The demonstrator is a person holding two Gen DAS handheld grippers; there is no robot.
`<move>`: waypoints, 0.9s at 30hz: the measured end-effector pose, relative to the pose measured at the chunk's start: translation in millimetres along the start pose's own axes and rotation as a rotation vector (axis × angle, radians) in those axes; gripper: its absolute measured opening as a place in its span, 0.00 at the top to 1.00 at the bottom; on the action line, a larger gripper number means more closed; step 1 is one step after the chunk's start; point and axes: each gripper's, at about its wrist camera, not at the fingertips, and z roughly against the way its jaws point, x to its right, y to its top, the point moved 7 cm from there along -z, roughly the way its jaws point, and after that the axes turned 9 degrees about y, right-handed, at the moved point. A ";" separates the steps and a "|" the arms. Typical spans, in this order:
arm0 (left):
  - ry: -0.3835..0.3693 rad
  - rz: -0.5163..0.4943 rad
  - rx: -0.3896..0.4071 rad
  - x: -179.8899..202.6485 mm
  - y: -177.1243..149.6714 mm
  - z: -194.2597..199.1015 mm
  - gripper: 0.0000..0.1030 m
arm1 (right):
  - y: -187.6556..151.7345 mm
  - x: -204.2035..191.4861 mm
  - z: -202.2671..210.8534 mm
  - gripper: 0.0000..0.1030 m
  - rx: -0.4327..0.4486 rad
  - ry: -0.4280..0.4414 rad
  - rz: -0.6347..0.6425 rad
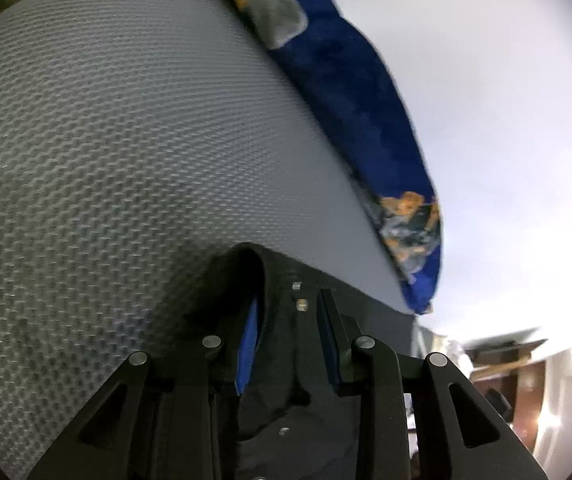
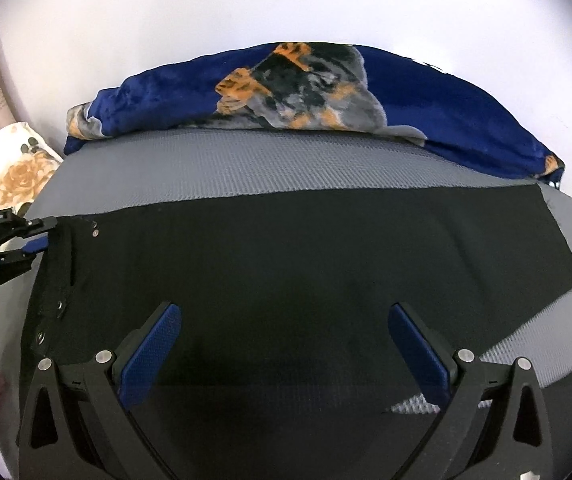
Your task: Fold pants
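a: across the grey bed [image 2: 245, 168], from its left edge almost to the right edge, the black pants [image 2: 286, 264] lie flat, long axis running side to side. a blue blanket [image 2: 426, 112] is bunched along the far edge.

b: and the tongs?

a: left tongs [image 2: 33, 250] sit at the left edge, closed on the waistband by the snaps; fabric bunches between the pads [image 1: 247, 344]. right tongs [image 2: 286, 344] hover wide open over the middle of the near edge, gripping nothing.

b: so which hand leads?

a: i'd judge the left, already holding the waistband. the hem end lies toward the right edge, away from both.
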 end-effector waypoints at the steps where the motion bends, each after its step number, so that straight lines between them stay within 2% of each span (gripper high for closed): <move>1: -0.006 -0.012 -0.001 3.6 -0.6 0.1 0.71 | 2.6 0.0 -2.6 0.00 0.000 0.004 0.003; 4: 0.024 -0.039 -0.009 8.2 2.9 -10.5 0.71 | 10.9 0.5 -11.4 0.00 -0.001 0.016 0.015; 8: 0.007 -0.010 -0.050 7.6 4.4 -26.1 0.71 | 21.8 -0.5 -21.9 0.00 0.004 0.018 0.045; 15: 0.033 -0.030 -0.051 17.9 7.1 -45.6 0.71 | 32.6 -0.2 -38.6 0.00 0.007 0.054 0.092; 16: 0.041 -0.030 -0.044 19.5 6.9 -48.5 0.74 | 34.3 0.2 -42.3 0.00 0.004 0.061 0.104; 17: 0.050 -0.044 -0.040 22.3 5.5 -51.2 0.88 | 36.8 0.5 -46.8 0.00 -0.001 0.074 0.120; 18: 0.072 -0.061 -0.029 23.8 4.1 -51.8 0.94 | 39.5 0.5 -51.9 0.00 -0.013 0.095 0.140; 22: 0.084 -0.152 0.051 43.4 -3.7 -37.9 0.94 | 53.9 4.6 -70.6 0.00 -0.084 0.190 0.239; 27: -0.021 -0.265 0.133 75.6 -21.0 1.3 0.94 | 79.2 13.4 -85.7 0.00 -0.183 0.340 0.357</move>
